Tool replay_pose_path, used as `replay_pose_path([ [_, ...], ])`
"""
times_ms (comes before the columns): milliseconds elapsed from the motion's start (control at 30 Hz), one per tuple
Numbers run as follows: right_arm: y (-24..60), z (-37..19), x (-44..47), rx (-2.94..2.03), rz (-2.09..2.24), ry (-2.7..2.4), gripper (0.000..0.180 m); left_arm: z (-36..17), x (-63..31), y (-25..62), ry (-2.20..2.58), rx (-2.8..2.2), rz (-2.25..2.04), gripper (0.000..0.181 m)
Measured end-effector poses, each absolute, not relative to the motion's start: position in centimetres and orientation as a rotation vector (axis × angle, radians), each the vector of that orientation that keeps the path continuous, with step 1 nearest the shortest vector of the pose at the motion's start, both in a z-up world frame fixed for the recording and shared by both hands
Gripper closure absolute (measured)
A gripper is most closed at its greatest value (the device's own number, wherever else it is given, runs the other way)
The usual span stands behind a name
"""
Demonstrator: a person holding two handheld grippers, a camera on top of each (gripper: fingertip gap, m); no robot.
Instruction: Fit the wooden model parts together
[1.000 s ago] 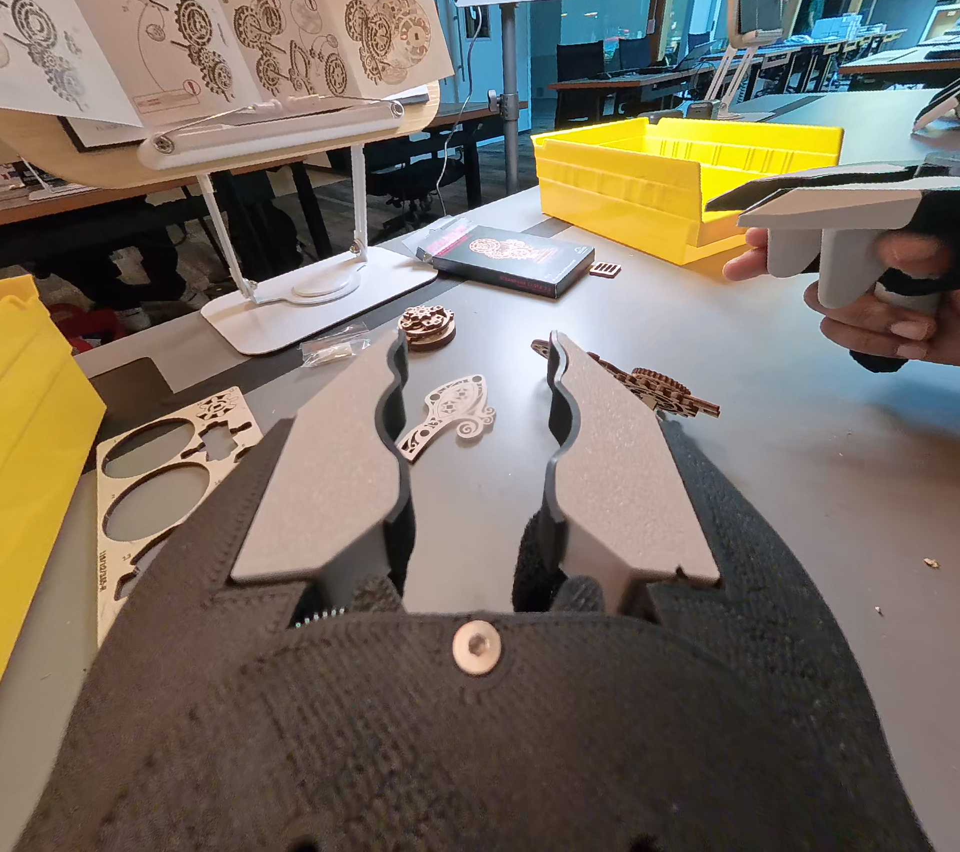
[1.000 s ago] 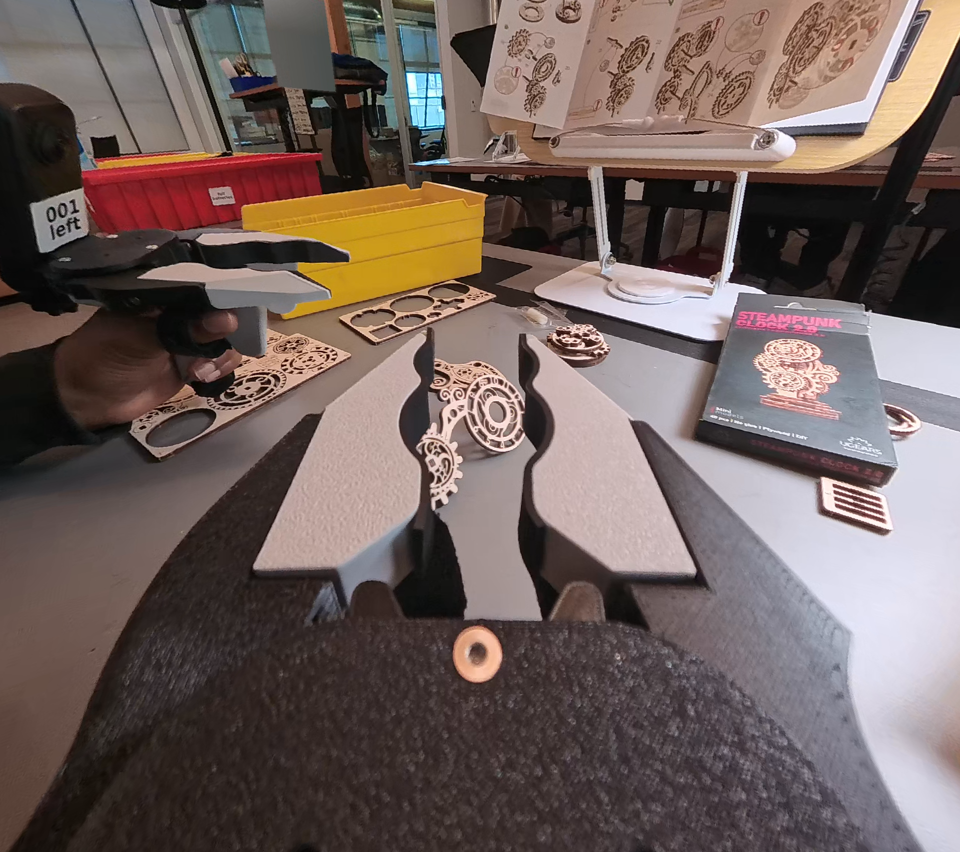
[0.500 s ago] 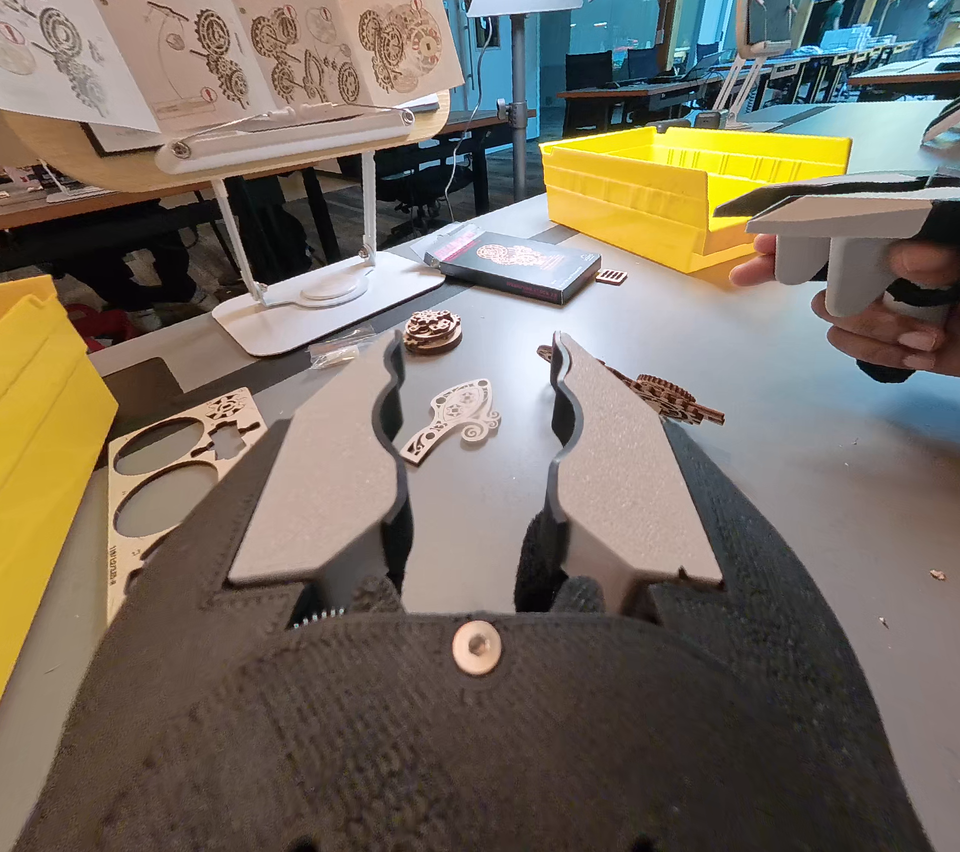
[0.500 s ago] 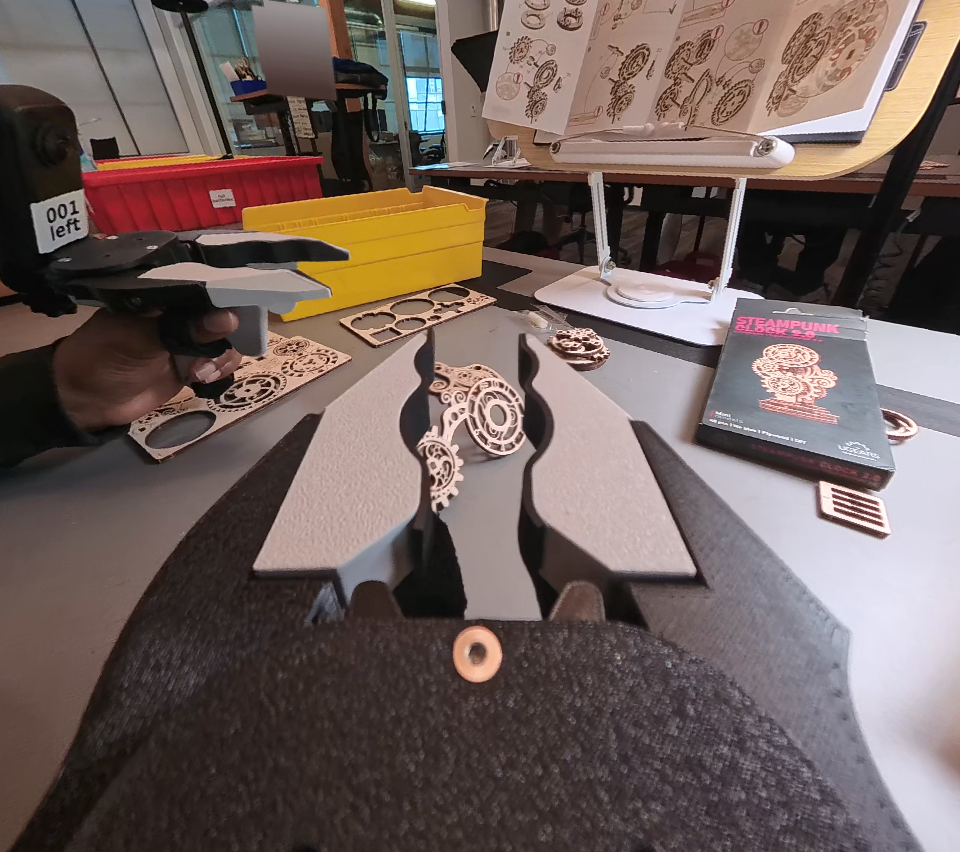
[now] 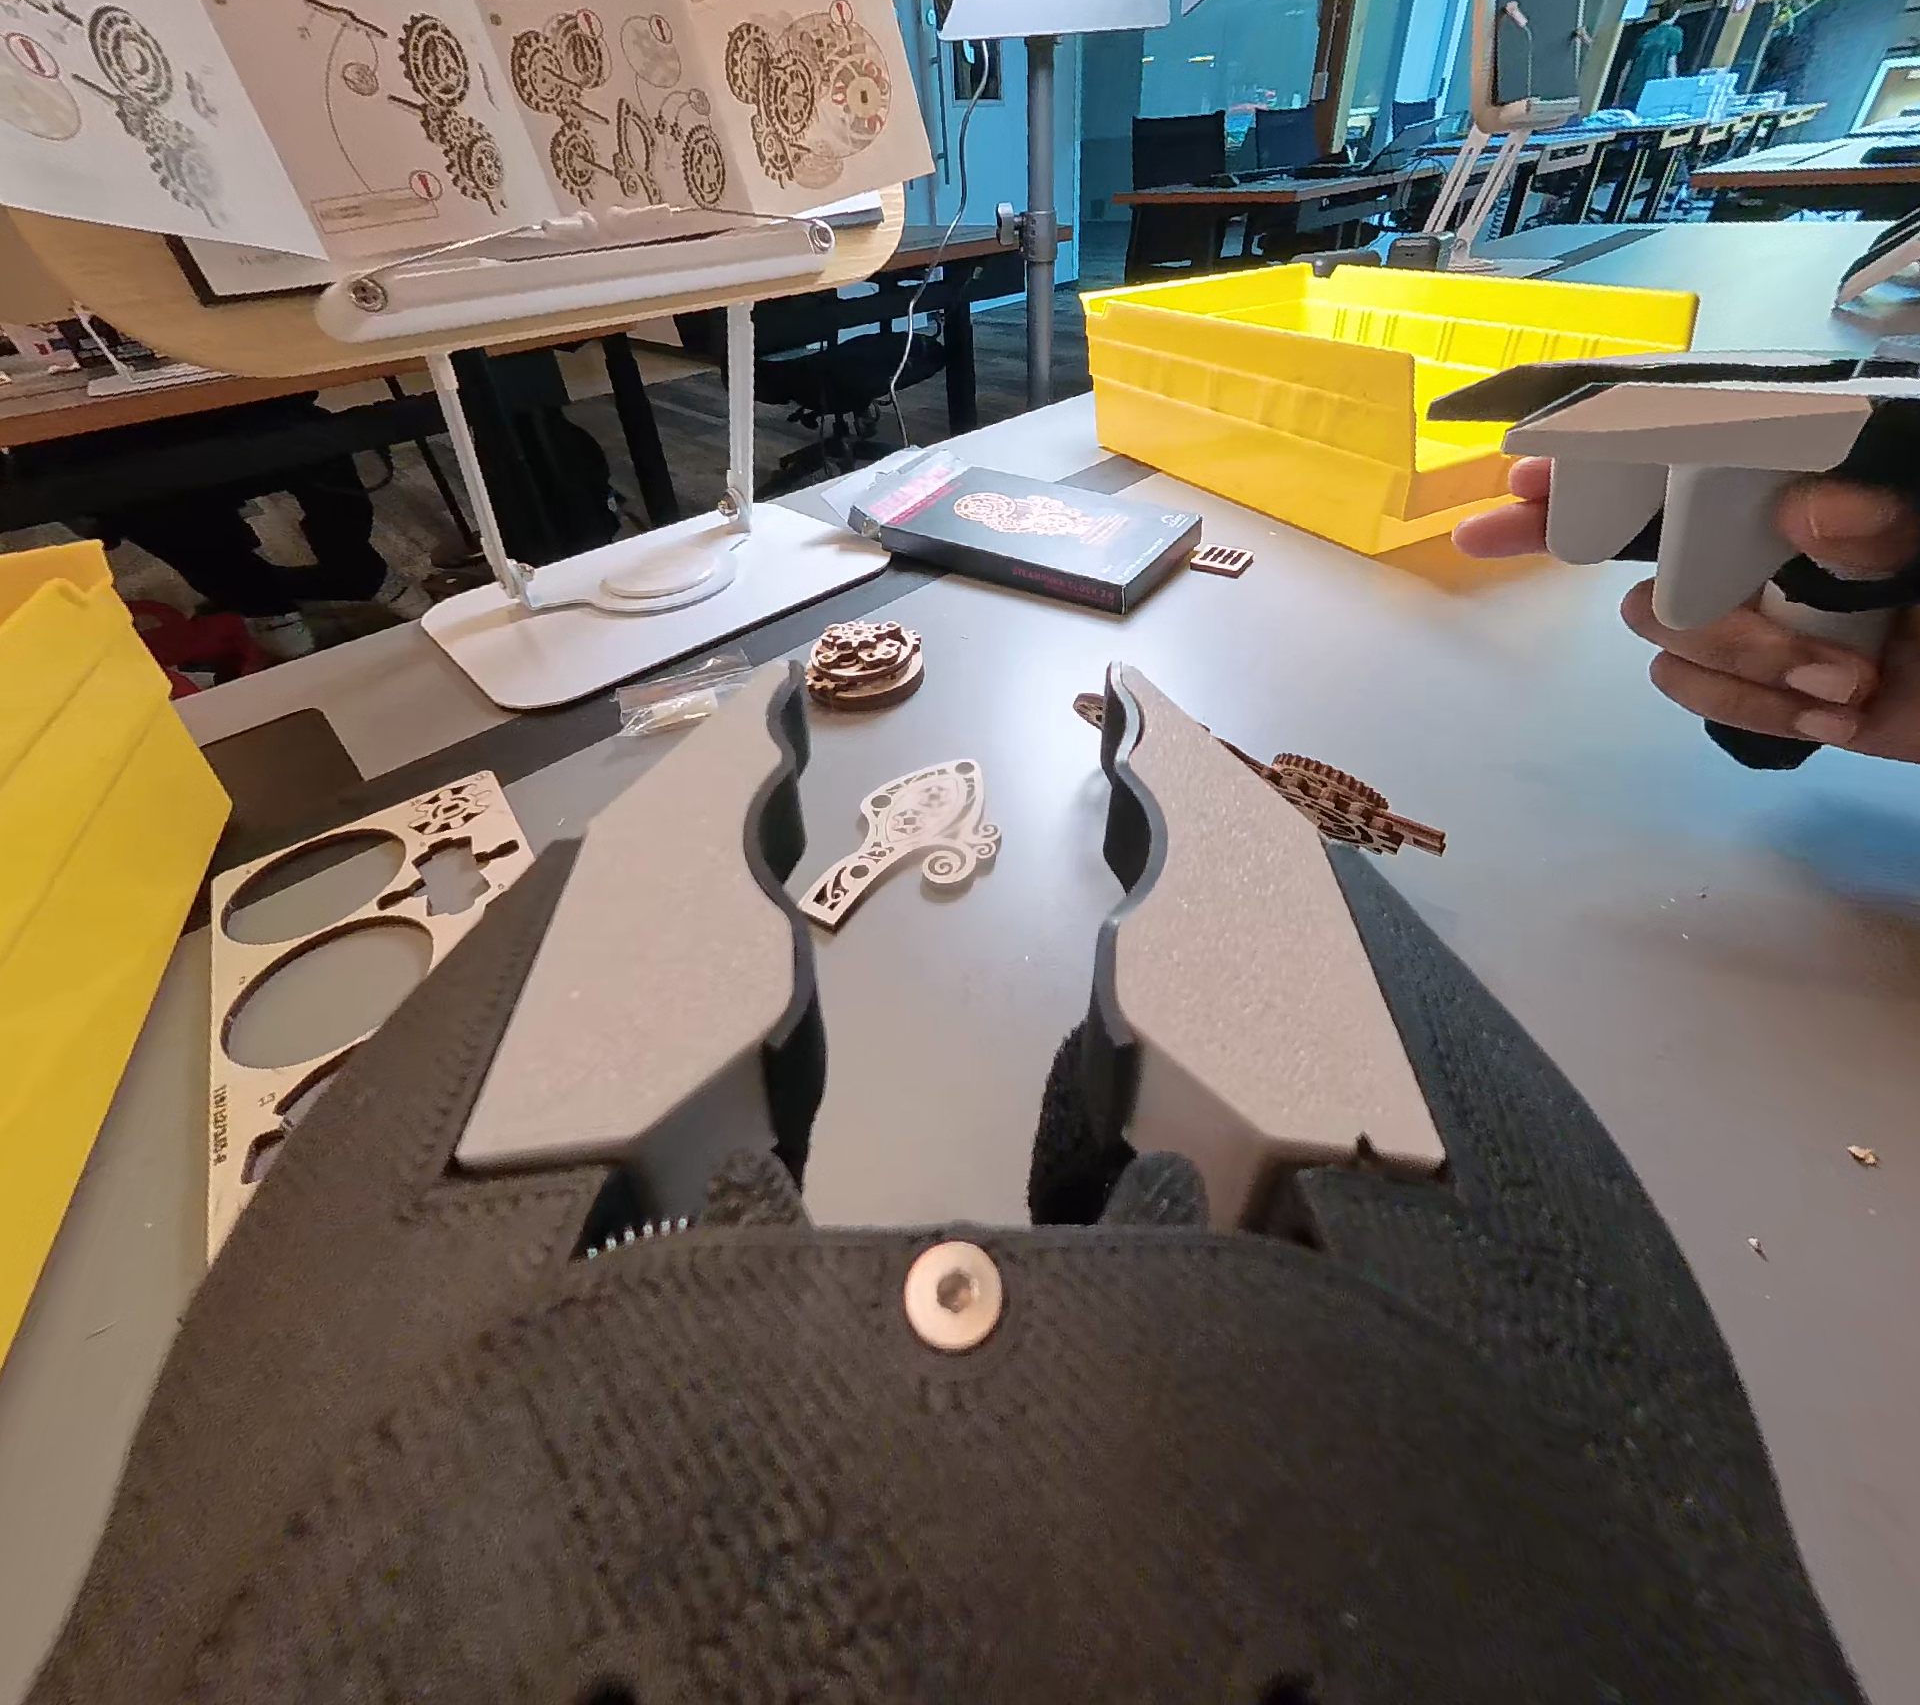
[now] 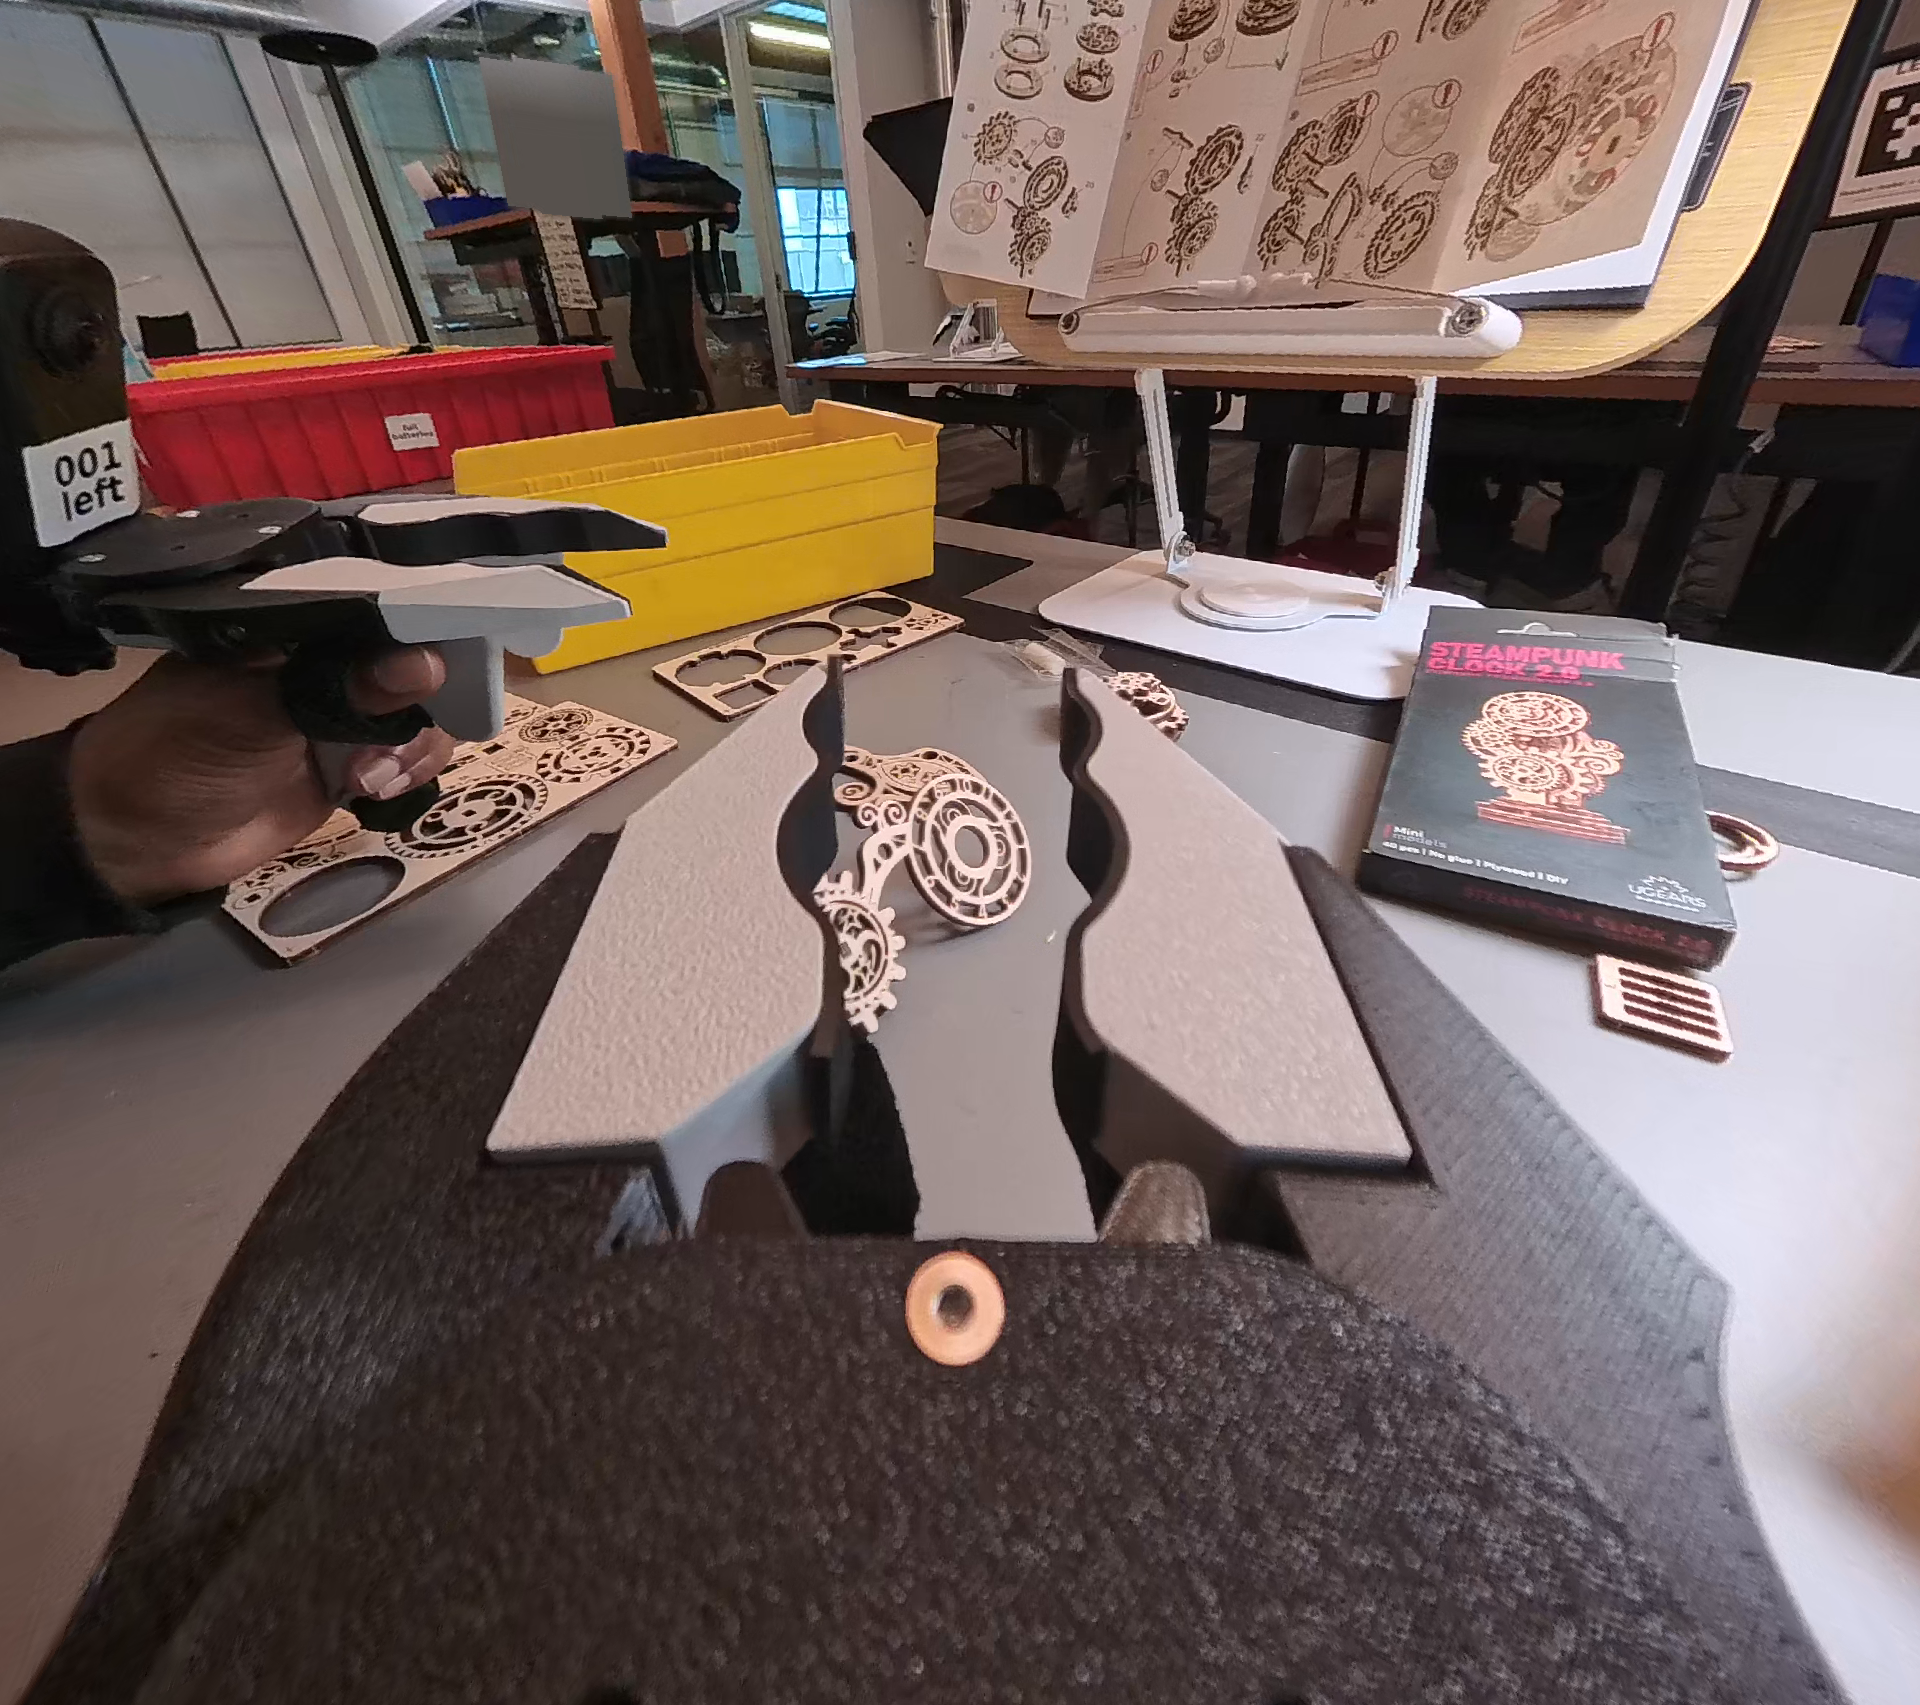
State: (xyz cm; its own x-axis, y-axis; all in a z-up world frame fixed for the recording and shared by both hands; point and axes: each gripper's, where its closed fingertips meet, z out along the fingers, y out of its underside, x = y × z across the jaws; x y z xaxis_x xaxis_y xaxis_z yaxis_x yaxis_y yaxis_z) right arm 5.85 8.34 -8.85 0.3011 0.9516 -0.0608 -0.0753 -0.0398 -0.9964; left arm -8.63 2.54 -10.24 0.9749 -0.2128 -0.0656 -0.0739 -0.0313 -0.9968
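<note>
Grey worktop [image 5: 1455, 824] carries a yellow bin [image 5: 1299, 398] at its far right edge and a white document stand [image 5: 644, 606] at the far edge. Left gripper [image 5: 951, 720] hovers, jaws spread, over a flat teardrop-shaped wooden piece [image 5: 909, 834] lying mid-worktop. Right gripper [image 6: 951, 699], jaws spread too, frames the tilted wooden gear assembly [image 6: 935, 855], which touches the left jaw's inner face.

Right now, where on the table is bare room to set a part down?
Bare grey table lies right of the gear assembly, below the yellow bin. It is crowded between the left gripper's fingers, around the scrolled plate, and by the cut-out sheet.
</note>
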Motion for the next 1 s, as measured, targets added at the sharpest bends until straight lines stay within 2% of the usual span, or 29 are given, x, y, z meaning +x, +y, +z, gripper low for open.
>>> replay_pose_path([
  [33,8.3,-8.9,5.8,-1.325,1.051,-0.910,0.140,-10.3,-8.6,2.5,0.223,-1.604,-0.113,0.125],
  [533,6.9,-9.0,5.3,-1.297,1.100,-0.980,0.153,-10.3,-8.6,2.5,0.222,-1.605,-0.126,0.126],
  [1000,7.2,-8.7,5.5,-1.289,1.087,-0.961,0.151,-10.1,-8.7,2.4,0.217,-1.599,-0.119,0.127],
])
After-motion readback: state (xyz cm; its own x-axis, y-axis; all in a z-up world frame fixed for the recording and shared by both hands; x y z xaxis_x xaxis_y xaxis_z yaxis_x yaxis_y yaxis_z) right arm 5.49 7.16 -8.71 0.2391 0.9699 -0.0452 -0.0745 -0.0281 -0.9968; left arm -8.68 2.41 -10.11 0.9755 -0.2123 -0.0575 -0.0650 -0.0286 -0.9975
